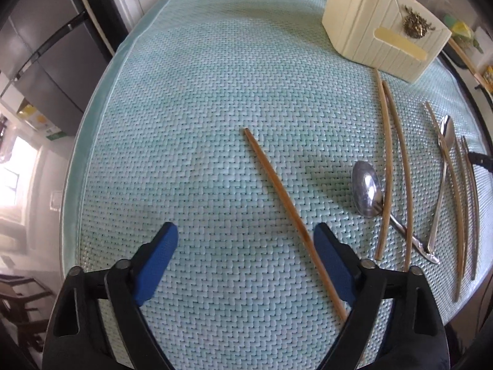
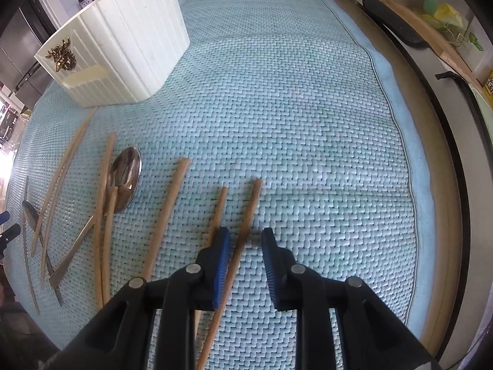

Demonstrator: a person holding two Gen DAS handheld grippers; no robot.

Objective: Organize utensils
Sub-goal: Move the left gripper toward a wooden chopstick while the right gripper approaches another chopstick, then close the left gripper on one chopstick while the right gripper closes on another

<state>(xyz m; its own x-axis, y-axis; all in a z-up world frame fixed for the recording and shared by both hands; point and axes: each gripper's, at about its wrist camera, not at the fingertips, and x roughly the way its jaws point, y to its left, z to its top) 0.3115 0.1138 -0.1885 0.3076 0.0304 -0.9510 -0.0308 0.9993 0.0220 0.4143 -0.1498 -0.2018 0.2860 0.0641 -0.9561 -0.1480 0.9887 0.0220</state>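
Several wooden chopsticks and two metal spoons lie on a light green woven mat point(image 1: 215, 92). My left gripper point(image 1: 246, 237) is open over one lone chopstick point(image 1: 277, 191), which runs between its blue pads close to the right one. My right gripper point(image 2: 245, 242) is open around another chopstick point(image 2: 243, 234), with a second chopstick point(image 2: 220, 203) just outside the left pad. A large spoon point(image 1: 366, 191) shows in the left wrist view and again in the right wrist view point(image 2: 124, 178). A cream ribbed utensil holder point(image 1: 385, 27) stands at the back, also in the right wrist view point(image 2: 123, 46).
A smaller spoon point(image 1: 443, 166) and more chopsticks point(image 1: 397, 160) lie between the two grippers. The mat's right edge and a tan table border point(image 2: 437, 215) run along the right. A dark fridge point(image 1: 40, 49) stands far left.
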